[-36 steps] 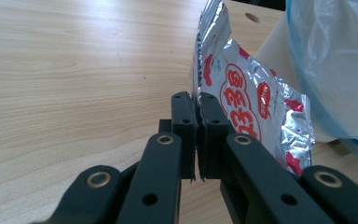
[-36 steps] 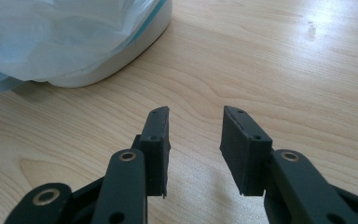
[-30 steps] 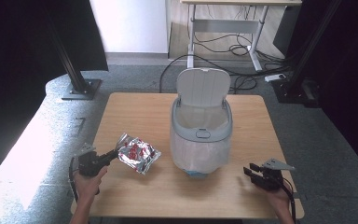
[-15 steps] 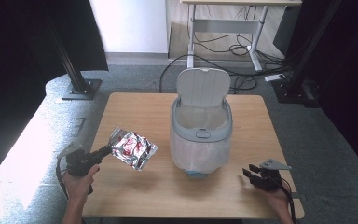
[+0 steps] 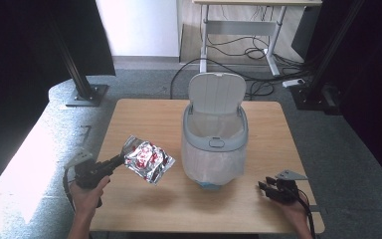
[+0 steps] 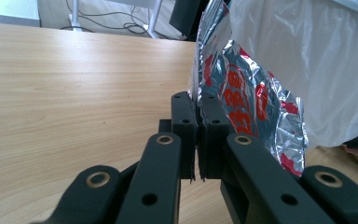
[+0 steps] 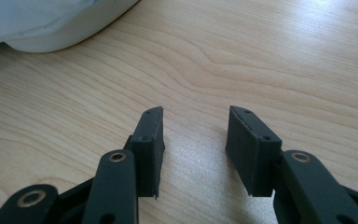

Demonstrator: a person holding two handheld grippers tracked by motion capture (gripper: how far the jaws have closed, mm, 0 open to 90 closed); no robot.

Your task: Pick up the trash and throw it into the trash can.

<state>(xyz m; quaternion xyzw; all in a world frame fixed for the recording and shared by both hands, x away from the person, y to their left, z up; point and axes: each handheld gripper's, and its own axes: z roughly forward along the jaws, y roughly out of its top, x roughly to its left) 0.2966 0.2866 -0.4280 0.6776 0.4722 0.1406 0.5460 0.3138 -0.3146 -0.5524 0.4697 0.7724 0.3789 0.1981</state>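
The left gripper (image 5: 121, 160) pinches one corner of a foil bag (image 5: 148, 161), jaws pressed tight on its edge, and holds it clear of the table (image 5: 144, 117) above the left part, just left of the bin (image 5: 214, 144). The bag's long axis runs from the gripper toward the bin, free end slightly lower; in the left gripper view it stands on edge, printed face to the right. The right gripper (image 5: 265, 186) sits near the table's right front corner, jaws partly apart with nothing between them, having just been opening.
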